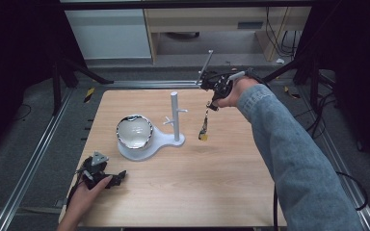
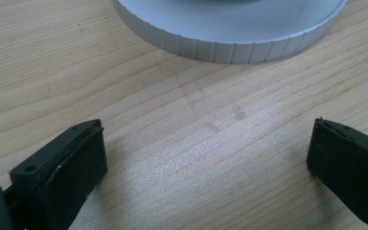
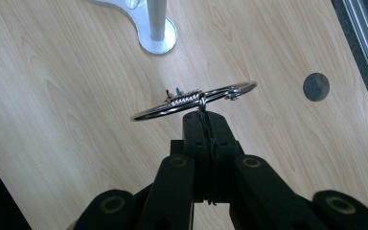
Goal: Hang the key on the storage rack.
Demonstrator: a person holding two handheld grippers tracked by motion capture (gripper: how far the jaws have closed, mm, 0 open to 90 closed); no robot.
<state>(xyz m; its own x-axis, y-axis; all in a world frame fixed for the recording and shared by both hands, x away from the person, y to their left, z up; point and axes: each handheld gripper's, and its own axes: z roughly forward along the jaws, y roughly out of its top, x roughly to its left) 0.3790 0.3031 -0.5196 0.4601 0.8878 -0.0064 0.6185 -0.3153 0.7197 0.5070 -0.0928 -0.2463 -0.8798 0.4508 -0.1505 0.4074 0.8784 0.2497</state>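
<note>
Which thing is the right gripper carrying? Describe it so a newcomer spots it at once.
Start at the white stand on the wooden table. Right of its post, the right gripper hangs a bracelet above the table. It is a thin silver ring with a coiled-wire section, unlike the stand's round bowl.

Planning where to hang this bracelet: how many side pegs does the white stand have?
2. One peg points right, above; one peg points left, lower down the stand. More may hide behind the post.
</note>
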